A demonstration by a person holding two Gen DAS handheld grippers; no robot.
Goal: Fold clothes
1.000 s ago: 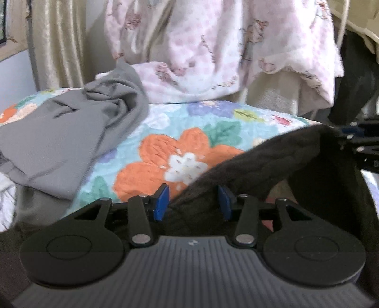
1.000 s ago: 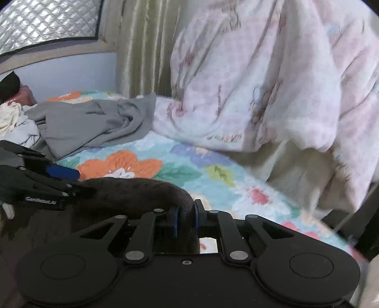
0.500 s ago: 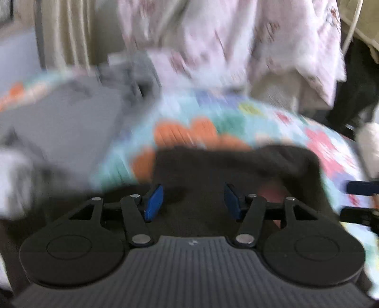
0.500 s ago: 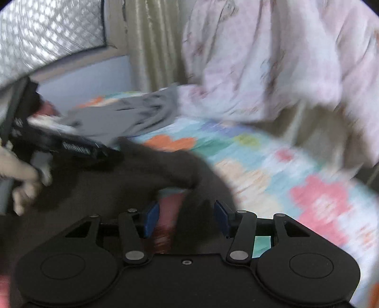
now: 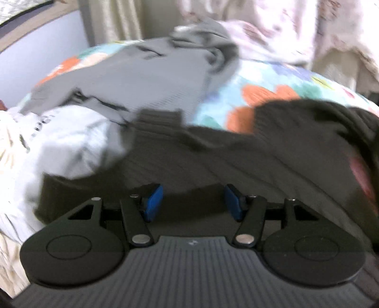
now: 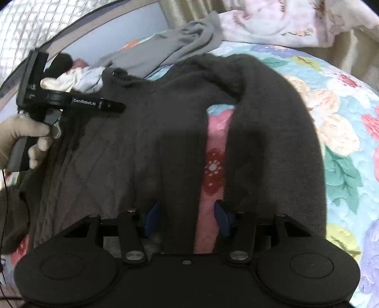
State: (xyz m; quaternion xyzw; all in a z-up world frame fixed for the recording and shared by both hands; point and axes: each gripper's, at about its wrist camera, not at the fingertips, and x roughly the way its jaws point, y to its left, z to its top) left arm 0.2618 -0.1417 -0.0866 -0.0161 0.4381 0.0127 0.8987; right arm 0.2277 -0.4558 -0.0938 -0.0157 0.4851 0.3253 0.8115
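Below right claw [image 6: 186, 219], dark sweater [image 6: 165, 132], spread flat, jaws apart

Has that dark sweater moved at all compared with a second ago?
Yes. The dark sweater was bunched up in the right tool; now it lies spread flat, reaching farther across the floral bedspread toward the grey garment.

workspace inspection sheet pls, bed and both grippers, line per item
surface: floral quilt on a bed.
job's things: dark sweater spread flat on the quilt, one sleeve curving down its right side.
clutter: grey garment and white garment bunched beyond the sweater.
grippers: left gripper open over the sweater; right gripper open, holding nothing; gloved hand grips the left tool.
cables: thin black cable at the left edge.
surroundings: pink floral bedding, curtain.
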